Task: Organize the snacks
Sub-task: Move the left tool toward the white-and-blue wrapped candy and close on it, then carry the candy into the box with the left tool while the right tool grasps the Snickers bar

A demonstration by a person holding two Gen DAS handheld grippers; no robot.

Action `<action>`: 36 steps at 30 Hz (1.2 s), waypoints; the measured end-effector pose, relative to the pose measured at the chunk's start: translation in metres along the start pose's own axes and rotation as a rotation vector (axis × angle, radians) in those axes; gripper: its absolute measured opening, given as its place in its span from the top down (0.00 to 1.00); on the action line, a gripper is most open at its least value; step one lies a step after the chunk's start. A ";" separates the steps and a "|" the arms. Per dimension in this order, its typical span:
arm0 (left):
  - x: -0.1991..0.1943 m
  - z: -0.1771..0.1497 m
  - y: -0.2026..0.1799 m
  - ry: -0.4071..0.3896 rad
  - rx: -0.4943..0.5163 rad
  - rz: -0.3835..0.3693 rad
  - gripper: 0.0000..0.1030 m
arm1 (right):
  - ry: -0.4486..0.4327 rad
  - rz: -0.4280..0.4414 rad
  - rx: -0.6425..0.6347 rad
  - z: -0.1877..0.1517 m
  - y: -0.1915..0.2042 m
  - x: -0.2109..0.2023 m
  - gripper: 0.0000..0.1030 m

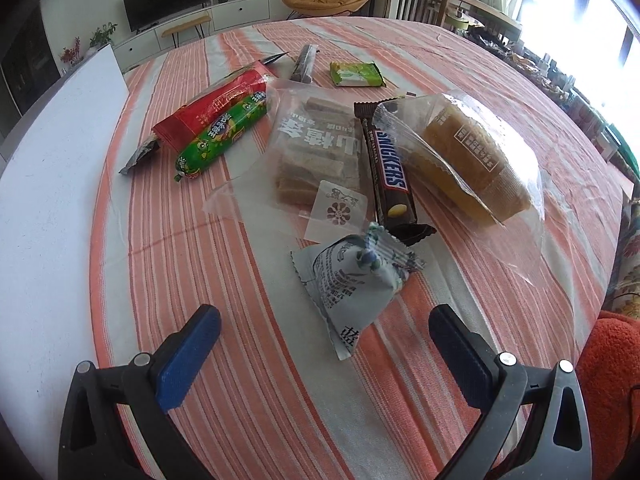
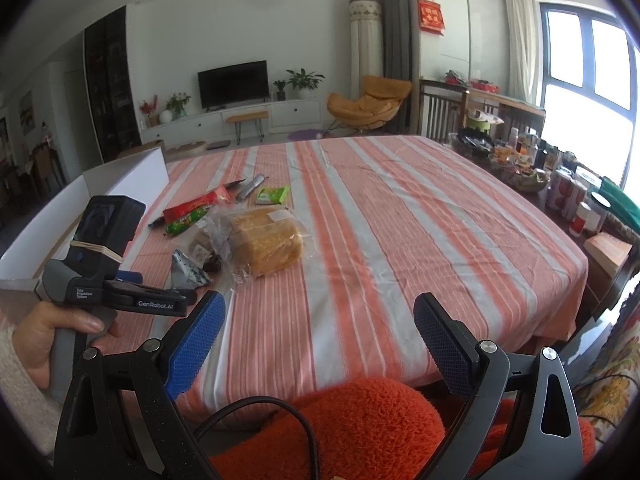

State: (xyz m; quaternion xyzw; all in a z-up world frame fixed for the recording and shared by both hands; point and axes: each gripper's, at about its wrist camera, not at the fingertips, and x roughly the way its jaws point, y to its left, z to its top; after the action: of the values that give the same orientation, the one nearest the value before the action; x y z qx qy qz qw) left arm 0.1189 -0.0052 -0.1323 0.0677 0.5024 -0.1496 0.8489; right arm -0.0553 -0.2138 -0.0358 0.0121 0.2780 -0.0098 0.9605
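Orange-and-grey striped cloth covers the desk (image 1: 460, 60), where loose snacks lie in a cluster toward the left side, beside a white open box (image 1: 52, 160) w/ its near wall facing the pile, presumably the bin they are meant to go into. The left gripper (image 1: 324, 332) hangs low over the cloth, jaws spread wide & holding nothing, aimed at a small blue-and-white pouch (image 1: 352, 280) lying just ahead, between its blue pads; that looks like the first pick. Behind the pouch: a Snickers bar (image 1: 390, 172), a clear pack of brown wafer-like bars (image 1: 316, 152) touching it on one side & a bagged loaf of sliced bread (image 1: 476, 160) overlapping it on the other. Farther back, a red sachet (image 1: 212, 108) and a green sausage stick (image 1: 220, 136) lie pressed side by side; a dark slim stick pack (image 1: 304, 64) and a green packet (image 1: 356, 74) sit apart near the far stripe. The right gripper (image 2: 320, 340) waits off the near edge of the desk, above orange fleece (image 2: 360, 420), also wide & empty, well clear of the pile, likely parked so the left can work. A hand (image 2: 56, 340) grips the left unit's handle in the right wrist view. Nothing seems to be boxed yet, tho the box interior is mostly out of sight.
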 end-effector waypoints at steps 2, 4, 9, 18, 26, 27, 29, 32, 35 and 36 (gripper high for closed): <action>0.001 0.005 -0.013 -0.030 0.054 0.011 0.02 | -0.001 -0.002 -0.003 0.000 0.000 0.000 0.06; 0.005 0.008 -0.021 -0.031 0.087 0.019 0.11 | -0.003 -0.003 -0.007 -0.001 0.000 0.000 0.06; -0.003 0.004 -0.018 -0.069 0.083 -0.006 0.44 | 0.001 -0.006 0.011 -0.002 -0.005 0.000 0.06; -0.018 -0.017 0.008 -0.100 0.003 -0.011 0.47 | 0.071 0.021 0.040 -0.003 -0.008 0.019 0.06; -0.016 -0.025 0.006 -0.113 0.019 0.012 0.38 | 0.304 0.103 -0.119 0.034 0.036 0.107 0.06; -0.017 -0.026 0.007 -0.113 0.015 0.008 0.37 | 0.333 0.106 -0.140 0.036 0.044 0.123 0.06; -0.017 -0.026 0.008 -0.110 0.014 0.001 0.35 | 0.392 0.113 -0.144 0.038 0.052 0.157 0.06; -0.019 -0.029 0.012 -0.110 0.013 -0.002 0.35 | 0.438 0.076 -0.080 0.042 0.044 0.195 0.06; -0.021 -0.032 0.017 -0.117 0.004 -0.009 0.33 | 0.402 -0.026 0.052 0.054 0.011 0.206 0.06; -0.020 -0.032 0.018 -0.121 0.006 -0.010 0.33 | 0.397 -0.055 0.096 0.057 -0.002 0.208 0.06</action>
State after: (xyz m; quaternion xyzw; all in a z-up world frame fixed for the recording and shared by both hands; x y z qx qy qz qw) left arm 0.0886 0.0239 -0.1308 0.0586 0.4502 -0.1590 0.8767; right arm 0.1505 -0.2199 -0.0989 0.0522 0.4612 -0.0466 0.8845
